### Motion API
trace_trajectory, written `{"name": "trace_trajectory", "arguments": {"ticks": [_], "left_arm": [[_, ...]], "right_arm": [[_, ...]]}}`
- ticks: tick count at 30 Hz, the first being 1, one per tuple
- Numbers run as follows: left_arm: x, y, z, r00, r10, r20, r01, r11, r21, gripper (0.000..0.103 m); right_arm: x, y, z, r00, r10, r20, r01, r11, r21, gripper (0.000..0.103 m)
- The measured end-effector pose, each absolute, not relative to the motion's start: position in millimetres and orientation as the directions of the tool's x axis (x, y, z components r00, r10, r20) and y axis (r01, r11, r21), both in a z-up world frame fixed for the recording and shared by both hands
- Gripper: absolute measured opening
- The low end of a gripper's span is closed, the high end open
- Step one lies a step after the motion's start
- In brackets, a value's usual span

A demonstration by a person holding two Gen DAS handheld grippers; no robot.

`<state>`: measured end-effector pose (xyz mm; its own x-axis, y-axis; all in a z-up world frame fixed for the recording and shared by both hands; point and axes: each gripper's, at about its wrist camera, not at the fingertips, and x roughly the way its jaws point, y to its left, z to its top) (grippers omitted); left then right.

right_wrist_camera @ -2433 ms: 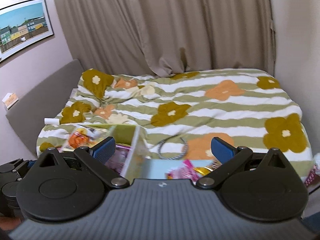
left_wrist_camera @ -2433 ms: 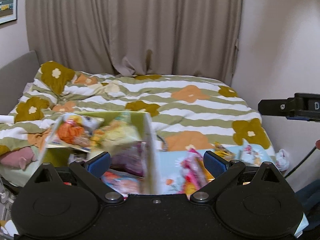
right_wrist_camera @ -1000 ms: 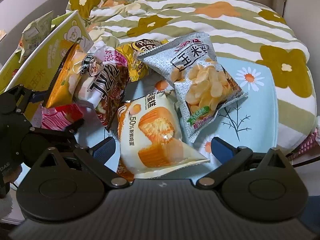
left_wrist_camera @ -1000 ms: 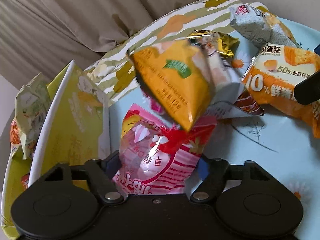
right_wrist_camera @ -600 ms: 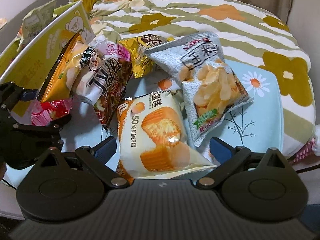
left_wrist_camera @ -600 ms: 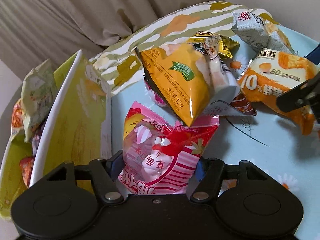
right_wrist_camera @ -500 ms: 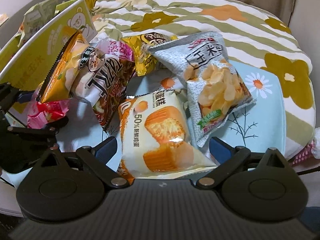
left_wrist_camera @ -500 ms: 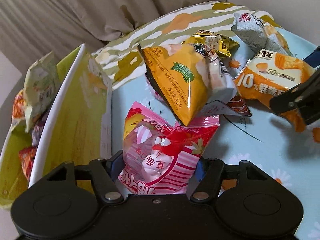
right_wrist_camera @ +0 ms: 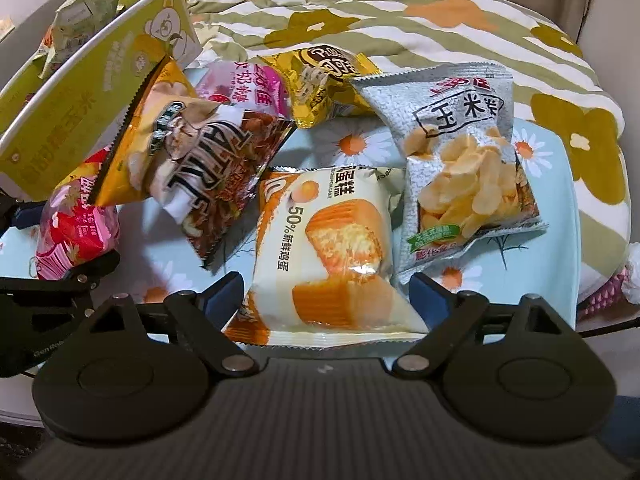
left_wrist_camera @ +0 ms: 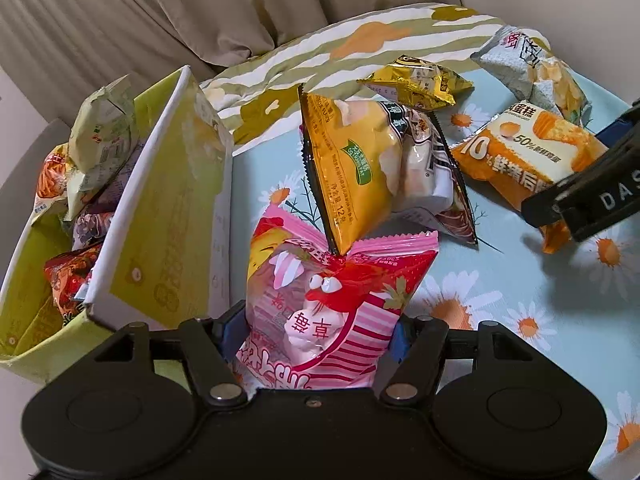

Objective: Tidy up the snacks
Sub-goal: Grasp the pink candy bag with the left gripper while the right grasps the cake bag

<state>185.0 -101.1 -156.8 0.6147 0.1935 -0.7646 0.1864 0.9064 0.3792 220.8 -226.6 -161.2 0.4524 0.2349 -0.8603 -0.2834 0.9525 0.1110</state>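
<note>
Item, left gripper (left_wrist_camera: 316, 332): my blue pads are closed about halfway onto the pink strawberry packet (left_wrist_camera: 328, 304), pressing both its sides; the packet stands upright between them, lifted just off the blue daisy cloth (left_wrist_camera: 520, 280). Item, right gripper (right_wrist_camera: 328, 292): jaws spread wide, holding nothing; the egg-cake packet (right_wrist_camera: 332, 248) lies flat on the cloth between the fingers, and I cannot tell whether the pads touch its edges. Step in hand, as I judge it: carry the pink packet left into the yellow-green box (left_wrist_camera: 168, 240), which already holds several packets (left_wrist_camera: 100, 136). To do it well I would lift clear of the box's tall white-edged wall before swinging across, keep the grip gentle so the puffed bag does not burst, and release low inside. Obstruction: the orange-and-brown noodle snack bag (left_wrist_camera: 372, 176) has its lower corner at the pink packet's top seal, seemingly touching, and may be dragged along. Further out: a gold packet (left_wrist_camera: 416, 84) and a grey corn-chip bag (right_wrist_camera: 468, 168) lie on the cloth, well apart from the box; beyond them a striped floral duvet (right_wrist_camera: 400, 12) and beige curtains (left_wrist_camera: 200, 12).
</note>
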Motion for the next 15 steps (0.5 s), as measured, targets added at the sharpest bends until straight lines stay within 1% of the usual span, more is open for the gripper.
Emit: {"name": "trace_trajectory", "arguments": {"ticks": [5,7,8,9,10,12,15], "left_arm": [[179,-101,-156,0.617,0.188,-0.764,0.185,0.909,0.373,0.071],[175,-101,-156,0.618,0.188,-0.763,0.186,0.908,0.374,0.071],[174,-101,-155,0.619,0.188,-0.763,0.185,0.909,0.374,0.071],[172,-101,-155,0.62,0.187,-0.762,0.184,0.909,0.373,0.071],[171,-100,-153,0.621,0.186,-0.761,0.184,0.91,0.372,0.071],[167,-100,-150,0.625,0.184,-0.759,0.179,0.912,0.369,0.071],[164,-100,-146,0.631,0.183,-0.754,0.175,0.913,0.368,0.071]], "right_arm": [[226,-216,-159,0.477,0.238,-0.846,-0.287,0.952,0.106,0.101],[231,-211,-160,0.49,0.234,-0.84,-0.289,0.952,0.097,0.099],[234,-208,-162,0.493,0.227,-0.84,-0.289,0.953,0.088,0.095],[237,-205,-164,0.498,0.215,-0.84,-0.289,0.955,0.072,0.087],[238,-203,-166,0.499,0.204,-0.843,-0.293,0.954,0.057,0.084],[238,-203,-166,0.505,0.204,-0.839,-0.291,0.955,0.057,0.081],[233,-204,-163,0.502,0.21,-0.839,-0.289,0.955,0.067,0.08]]}}
